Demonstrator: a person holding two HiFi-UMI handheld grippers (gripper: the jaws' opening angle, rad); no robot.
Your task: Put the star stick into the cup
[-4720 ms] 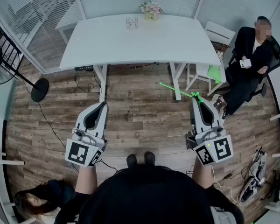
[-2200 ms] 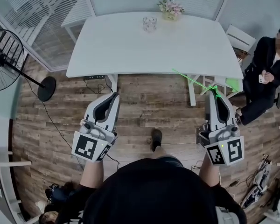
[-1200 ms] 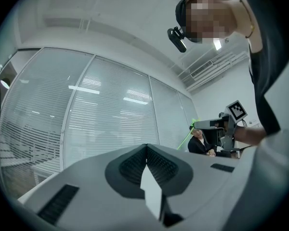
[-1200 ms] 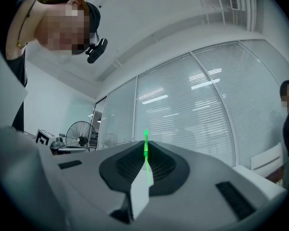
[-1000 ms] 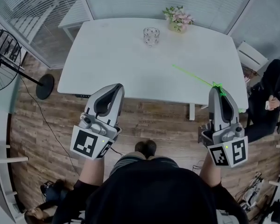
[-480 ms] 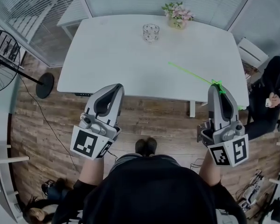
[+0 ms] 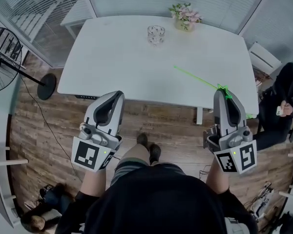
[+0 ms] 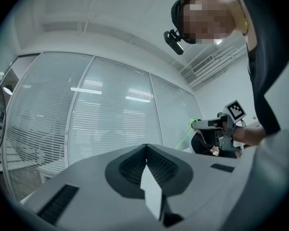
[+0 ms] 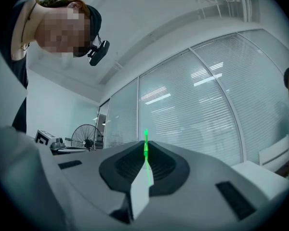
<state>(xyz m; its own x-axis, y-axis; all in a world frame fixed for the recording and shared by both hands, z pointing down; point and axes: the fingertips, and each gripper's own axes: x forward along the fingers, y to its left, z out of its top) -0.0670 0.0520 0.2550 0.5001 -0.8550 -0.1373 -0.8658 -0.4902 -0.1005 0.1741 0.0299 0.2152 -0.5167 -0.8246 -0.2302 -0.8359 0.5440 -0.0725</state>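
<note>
A thin green star stick (image 7: 198,78) slants up and to the left over the white table (image 7: 122,62), its star end pinched in my right gripper (image 7: 223,92), which is shut on it. In the right gripper view the stick (image 9: 146,148) stands up from between the closed jaws. The clear glass cup (image 7: 156,34) stands at the far middle of the table, well beyond both grippers. My left gripper (image 7: 115,96) hangs at the table's near edge, jaws together and holding nothing. The left gripper view shows its closed tips (image 8: 147,146) and the right gripper (image 8: 216,127) off to the side.
A small pot of flowers (image 7: 185,16) stands right of the cup. A person in black (image 7: 283,101) sits at the right by a white chair (image 7: 261,57). A floor fan (image 7: 2,57) stands at the left, with cables on the wood floor.
Across the earlier frames the table has come much nearer, and both grippers now reach its near edge. The stick has stayed in the right gripper. Over the last second little has shifted.
</note>
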